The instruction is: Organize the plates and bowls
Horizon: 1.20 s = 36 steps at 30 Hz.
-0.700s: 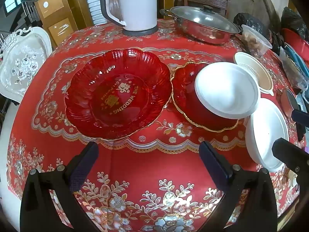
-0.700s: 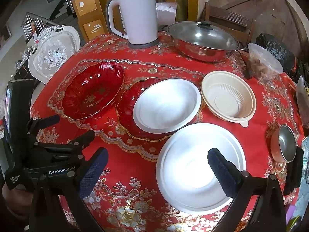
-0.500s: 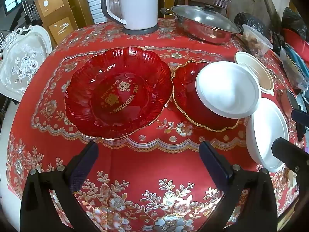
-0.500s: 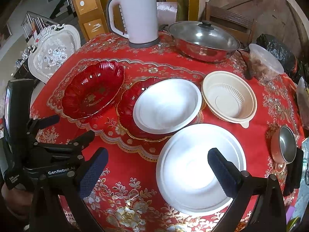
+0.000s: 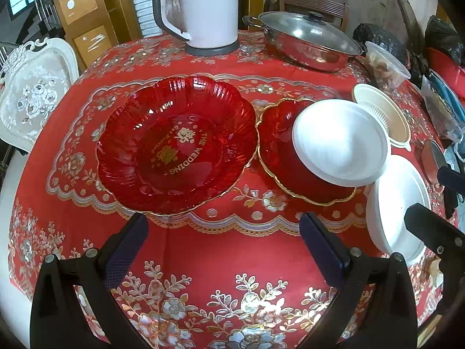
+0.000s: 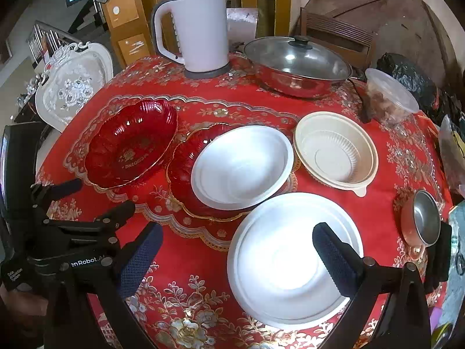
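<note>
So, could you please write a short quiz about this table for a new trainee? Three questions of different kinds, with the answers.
1. True or false: the white bowl sits inside the small red dish.
2. Which dish lies nearest the right gripper? A) cream bowl B) white plate C) big red dish
3. Fill in: the pot is covered by a glass ____.

Key: 1 true; 2 B; 3 lid.
</note>
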{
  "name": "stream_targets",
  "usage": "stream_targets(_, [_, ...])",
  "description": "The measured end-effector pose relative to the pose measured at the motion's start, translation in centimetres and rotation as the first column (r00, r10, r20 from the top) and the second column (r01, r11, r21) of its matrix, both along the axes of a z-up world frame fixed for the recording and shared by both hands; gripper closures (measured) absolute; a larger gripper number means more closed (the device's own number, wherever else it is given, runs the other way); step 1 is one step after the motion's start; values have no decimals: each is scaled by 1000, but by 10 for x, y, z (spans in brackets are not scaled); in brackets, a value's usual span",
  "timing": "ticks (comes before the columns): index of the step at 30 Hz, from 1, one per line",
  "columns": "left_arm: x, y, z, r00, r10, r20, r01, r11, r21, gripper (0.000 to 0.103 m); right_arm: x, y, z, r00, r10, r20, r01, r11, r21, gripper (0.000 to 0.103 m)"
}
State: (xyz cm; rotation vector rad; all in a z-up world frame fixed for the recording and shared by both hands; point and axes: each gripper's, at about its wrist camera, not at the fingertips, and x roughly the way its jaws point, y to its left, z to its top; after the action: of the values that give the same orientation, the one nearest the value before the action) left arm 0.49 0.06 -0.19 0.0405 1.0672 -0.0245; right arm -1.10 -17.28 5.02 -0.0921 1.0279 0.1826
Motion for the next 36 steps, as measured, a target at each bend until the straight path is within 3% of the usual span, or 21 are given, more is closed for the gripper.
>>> stream_targets(8, [1,-10,4,1000,-20,0,20,1000,-16,0,0,-13,-2,999,-46,-12,46,999,-2,0])
stream_targets(25, [12,-45,30,996,-68,58,70,997,-32,0,-6,-39,13,988,-145,55,147,989,-27,0])
stream_targets(36, [14,-84,36,987,-147,69,150,988,-46,0,-22,-92,19,958,-277,69,279,960,-14,0])
